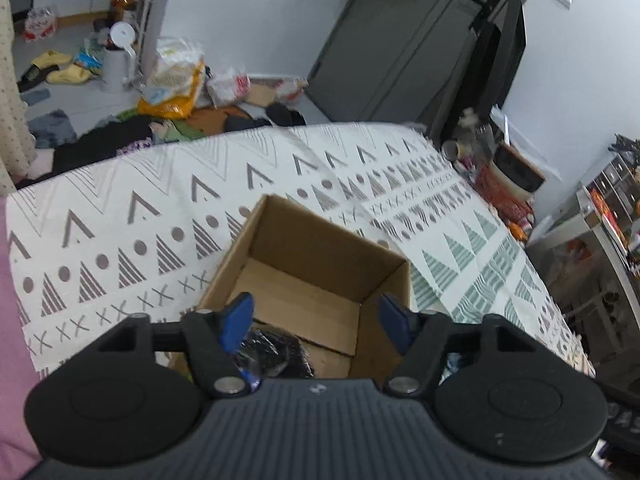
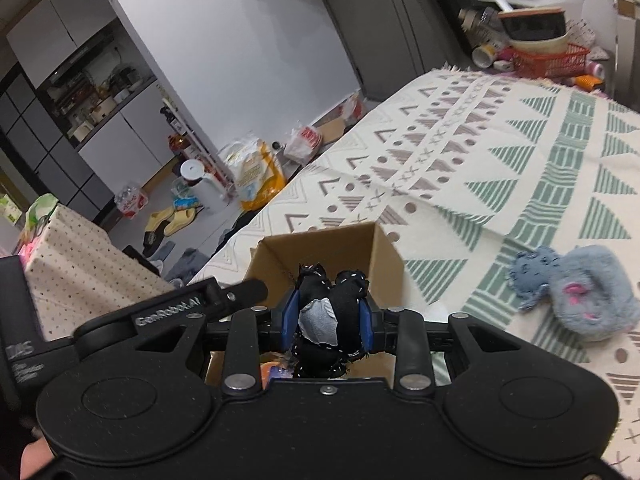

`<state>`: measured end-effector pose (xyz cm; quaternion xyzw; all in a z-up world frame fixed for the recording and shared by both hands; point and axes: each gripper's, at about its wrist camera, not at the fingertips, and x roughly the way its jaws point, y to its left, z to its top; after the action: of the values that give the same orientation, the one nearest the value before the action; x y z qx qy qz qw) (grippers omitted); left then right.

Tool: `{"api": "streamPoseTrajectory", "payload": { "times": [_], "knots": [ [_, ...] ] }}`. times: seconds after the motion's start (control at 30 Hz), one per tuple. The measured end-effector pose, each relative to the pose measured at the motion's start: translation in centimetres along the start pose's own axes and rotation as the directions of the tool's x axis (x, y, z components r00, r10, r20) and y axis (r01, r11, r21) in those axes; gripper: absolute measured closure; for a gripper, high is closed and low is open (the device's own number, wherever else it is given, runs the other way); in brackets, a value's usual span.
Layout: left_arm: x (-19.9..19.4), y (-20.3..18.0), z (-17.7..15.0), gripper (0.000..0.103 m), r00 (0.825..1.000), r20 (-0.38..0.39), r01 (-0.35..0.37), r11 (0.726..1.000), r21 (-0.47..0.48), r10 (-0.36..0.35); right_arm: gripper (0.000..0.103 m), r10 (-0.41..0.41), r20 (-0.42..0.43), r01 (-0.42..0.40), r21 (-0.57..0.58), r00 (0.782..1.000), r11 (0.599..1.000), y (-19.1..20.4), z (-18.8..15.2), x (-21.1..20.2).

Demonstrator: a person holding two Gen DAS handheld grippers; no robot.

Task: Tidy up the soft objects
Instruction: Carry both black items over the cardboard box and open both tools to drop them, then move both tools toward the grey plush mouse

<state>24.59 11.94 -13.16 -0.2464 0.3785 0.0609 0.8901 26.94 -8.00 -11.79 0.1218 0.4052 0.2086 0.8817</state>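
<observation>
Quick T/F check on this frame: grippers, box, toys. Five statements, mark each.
1. The right gripper is shut on a black stuffed toy. True.
2. The left gripper is clamped on a toy. False: its fingers stand open over the cardboard box, nothing between them.
3. The box already holds a dark item. True.
4. A blue-grey plush toy lies inside the box. False: it lies on the patterned cloth, beside the box.
5. The box has its lid closed. False: it is open on top.
</observation>
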Motion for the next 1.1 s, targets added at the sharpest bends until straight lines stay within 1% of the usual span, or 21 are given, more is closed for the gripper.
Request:
{"api": "streamPoseTrajectory", "payload": {
  "times": [0.1, 0.13, 0.2, 0.3, 0.37, 0.43, 0.53, 0.7, 0.83, 0.93, 1.1],
  "knots": [
    [-0.6, -0.2, 0.0, 0.031, 0.999, 0.033, 0.016, 1.0, 0.015, -0.016, 0.071, 0.004, -0.017, -0.004, 0.007, 1.0, 1.0, 0.4, -0.1, 0.9],
    [-0.7, -0.3, 0.0, 0.031, 0.999, 0.037, 0.016, 1.0, 0.016, -0.017, 0.069, 0.006, -0.019, -0.006, 0.012, 1.0, 1.0, 0.4, -0.2, 1.1],
    [-0.8, -0.1, 0.0, 0.03, 0.999, 0.046, -0.015, 1.0, 0.002, 0.015, 0.063, 0.013, -0.029, -0.012, 0.021, 0.999, 1.0, 0.5, -0.2, 1.5],
    [-0.9, 0.6, 0.2, 0.029, 0.999, 0.048, -0.006, 1.0, -0.028, 0.008, 0.061, 0.019, -0.051, -0.018, 0.033, 0.998, 0.999, 0.4, -0.4, 1.7],
    [-0.9, 0.8, 0.2, 0.028, 0.999, 0.05, -0.008, 0.999, -0.041, 0.01, 0.057, 0.029, -0.065, -0.026, 0.04, 0.997, 0.999, 0.2, -0.7, 1.8],
    [-0.9, 0.8, 0.2, 0.027, 0.999, 0.049, -0.018, 0.999, -0.036, 0.02, 0.047, 0.026, -0.068, -0.022, 0.046, 0.997, 0.999, -0.1, -0.9, 1.6],
    [-0.8, 0.6, 0.1, 0.026, 0.999, 0.035, -0.018, 1.0, -0.024, 0.019, 0.044, 0.02, -0.063, -0.017, 0.056, 0.998, 0.998, -0.8, -1.1, 0.8],
    [-0.9, -0.2, -0.3, 0.026, 0.999, 0.043, -0.03, 1.0, 0.006, 0.03, 0.042, -0.024, -0.048, 0.027, 0.065, 0.999, 0.998, -3.2, -1.5, -0.9],
    [-1.0, -1.2, -0.5, 0.024, 0.999, 0.043, -0.023, 0.999, 0.03, 0.021, 0.037, -0.066, -0.03, 0.068, 0.073, 0.997, 0.995, -5.6, -1.7, -2.8],
    [-1.2, -2.3, -0.7, 0.023, 0.999, 0.05, -0.015, 0.998, 0.065, 0.011, 0.034, -0.093, -0.013, 0.094, 0.081, 0.996, 0.992, -7.5, -1.7, -4.2],
    [-1.6, -4.6, -1.3, 0.021, 0.999, 0.046, -0.004, 0.992, 0.126, -0.002, 0.033, -0.128, 0.009, 0.127, 0.088, 0.992, 0.988, -10.1, -1.4, -6.2]
  ]
}}
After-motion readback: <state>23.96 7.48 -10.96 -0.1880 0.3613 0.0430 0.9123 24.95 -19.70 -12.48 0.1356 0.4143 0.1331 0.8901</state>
